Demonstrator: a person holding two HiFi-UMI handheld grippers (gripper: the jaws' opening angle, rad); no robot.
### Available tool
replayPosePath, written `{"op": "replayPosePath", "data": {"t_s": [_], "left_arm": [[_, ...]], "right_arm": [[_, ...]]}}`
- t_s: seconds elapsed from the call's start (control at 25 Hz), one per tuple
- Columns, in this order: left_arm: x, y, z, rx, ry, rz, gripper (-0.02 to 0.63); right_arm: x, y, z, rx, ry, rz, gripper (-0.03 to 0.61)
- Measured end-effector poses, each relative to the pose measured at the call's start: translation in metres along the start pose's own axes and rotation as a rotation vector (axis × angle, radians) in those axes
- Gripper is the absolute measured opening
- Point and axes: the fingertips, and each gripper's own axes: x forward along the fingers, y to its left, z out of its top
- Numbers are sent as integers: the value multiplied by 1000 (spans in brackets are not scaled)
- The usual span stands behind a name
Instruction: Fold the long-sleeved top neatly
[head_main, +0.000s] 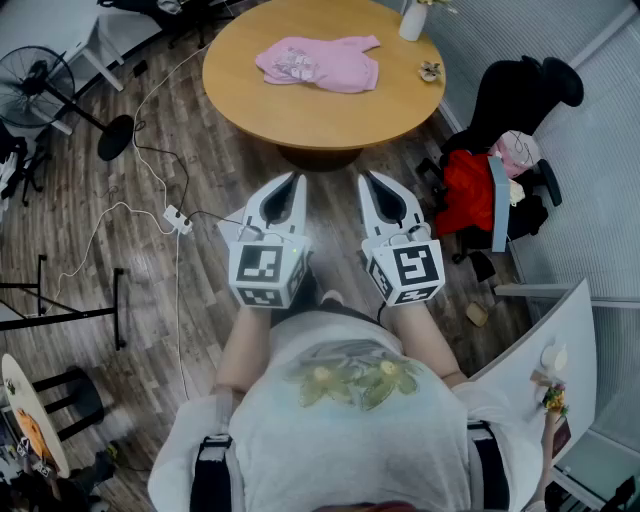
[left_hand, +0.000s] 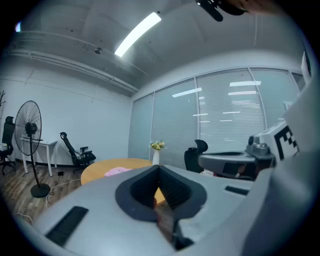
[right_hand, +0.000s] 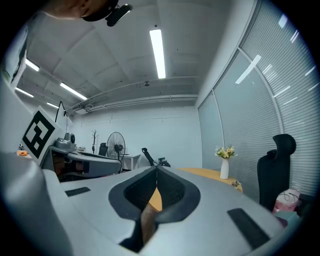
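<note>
Folding hasn't begun: pink long-sleeved top lies rumpled on the round surface, well ahead. Left gripper and right gripper hover short of it, jaws together, empty.

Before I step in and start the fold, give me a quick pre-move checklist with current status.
1. Pink top on the round table: ok.
2. Top spread flat for folding: not ok, it lies rumpled.
3. Left gripper empty: ok, shut with nothing in it.
4. Right gripper empty: ok, shut with nothing in it.
5. Grippers over the top: not ok, both are short of the table's near edge.
6. Room to fold: ok, bare wood around the top; the vase and small ornament stand apart at the right.
</note>
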Motion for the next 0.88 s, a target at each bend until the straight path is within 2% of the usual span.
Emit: {"op": "replayPosePath", "data": {"t_s": [0.28,0.52,0.88], "left_arm": [[19,9,-6,103,45,-8,5],[48,29,-4,-19,45,-63,5],[91,65,-11,-30,80,-111,9]], "right_arm": [[16,-2,-8,7,9,-2,18],[49,-17,-14,10,26,-12,19],[100,-35,-27,16,76,-38,21]]}}
